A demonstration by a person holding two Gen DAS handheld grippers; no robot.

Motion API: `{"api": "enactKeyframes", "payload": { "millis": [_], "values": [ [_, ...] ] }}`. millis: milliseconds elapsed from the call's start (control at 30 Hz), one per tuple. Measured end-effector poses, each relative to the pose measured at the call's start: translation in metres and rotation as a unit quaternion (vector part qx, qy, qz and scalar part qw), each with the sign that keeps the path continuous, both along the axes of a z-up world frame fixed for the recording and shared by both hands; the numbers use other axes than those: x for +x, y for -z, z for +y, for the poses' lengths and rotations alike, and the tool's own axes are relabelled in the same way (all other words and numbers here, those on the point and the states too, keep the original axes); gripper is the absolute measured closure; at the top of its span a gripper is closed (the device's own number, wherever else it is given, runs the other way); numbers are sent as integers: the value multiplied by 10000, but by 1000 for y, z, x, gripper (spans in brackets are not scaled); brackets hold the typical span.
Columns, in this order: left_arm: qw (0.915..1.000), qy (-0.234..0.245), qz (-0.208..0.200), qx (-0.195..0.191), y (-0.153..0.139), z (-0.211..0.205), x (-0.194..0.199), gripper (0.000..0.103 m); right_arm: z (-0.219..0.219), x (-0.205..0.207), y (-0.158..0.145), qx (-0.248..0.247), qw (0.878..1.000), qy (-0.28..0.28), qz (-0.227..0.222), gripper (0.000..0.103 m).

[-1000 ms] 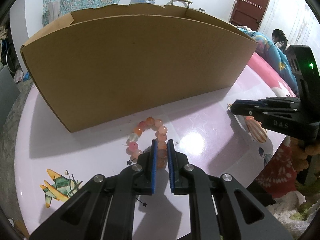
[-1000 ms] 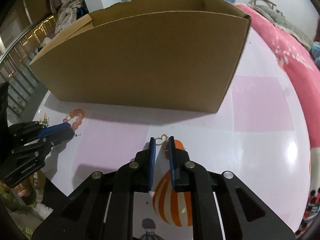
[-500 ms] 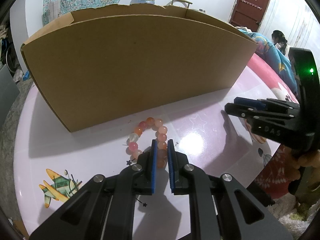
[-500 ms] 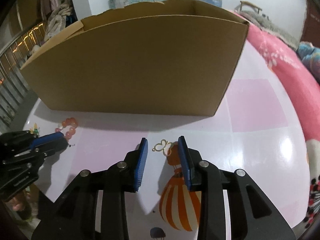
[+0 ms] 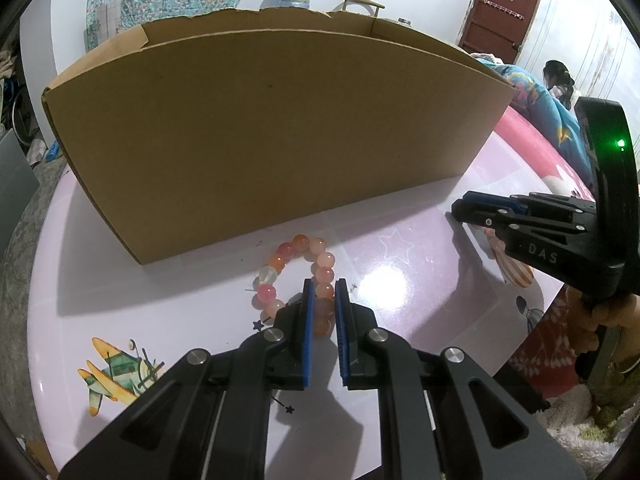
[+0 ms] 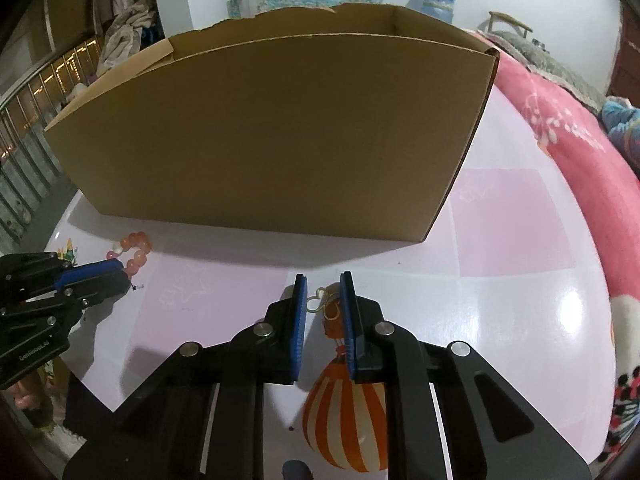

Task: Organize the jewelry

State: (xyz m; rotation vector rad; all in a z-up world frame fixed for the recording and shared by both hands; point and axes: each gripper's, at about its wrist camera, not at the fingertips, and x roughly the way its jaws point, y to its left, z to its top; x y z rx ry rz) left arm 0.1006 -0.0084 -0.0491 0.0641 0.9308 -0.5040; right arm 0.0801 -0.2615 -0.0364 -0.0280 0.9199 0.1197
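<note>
left wrist view: left gripper [image 5: 321, 292] clamps the bead bracelet [image 5: 300, 276] on the table [image 5: 140, 300] before the cardboard box [image 5: 260, 128]. right gripper [image 6: 323, 292] jaws, just closing, flank the gold earring [image 6: 320, 300]; contact unclear.

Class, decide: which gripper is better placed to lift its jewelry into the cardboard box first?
Left. The left gripper is clamped on the orange-pink bead bracelet, ready to lift into the brown cardboard box. The right gripper, jaws just closing, only straddles the small gold earring.
</note>
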Motion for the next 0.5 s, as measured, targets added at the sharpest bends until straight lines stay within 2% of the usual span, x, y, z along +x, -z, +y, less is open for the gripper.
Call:
{"api": "enactKeyframes", "payload": {
  "millis": [33,333,433,500],
  "values": [
    [10000,-3,-1,0,0,0,0,93,-1,0,0,25,10000,-3,0,94],
    [10000,1,-7,18,1,0,0,93,-13,-4,-9,181,9998,-66,59,98],
    [10000,-4,-5,17,1,0,1,93,-17,-5,-12,283,9993,-90,217,95],
    [10000,-14,-7,5,1,0,1,93,-18,-4,-12,308,9983,-137,473,85]
  ]
}}
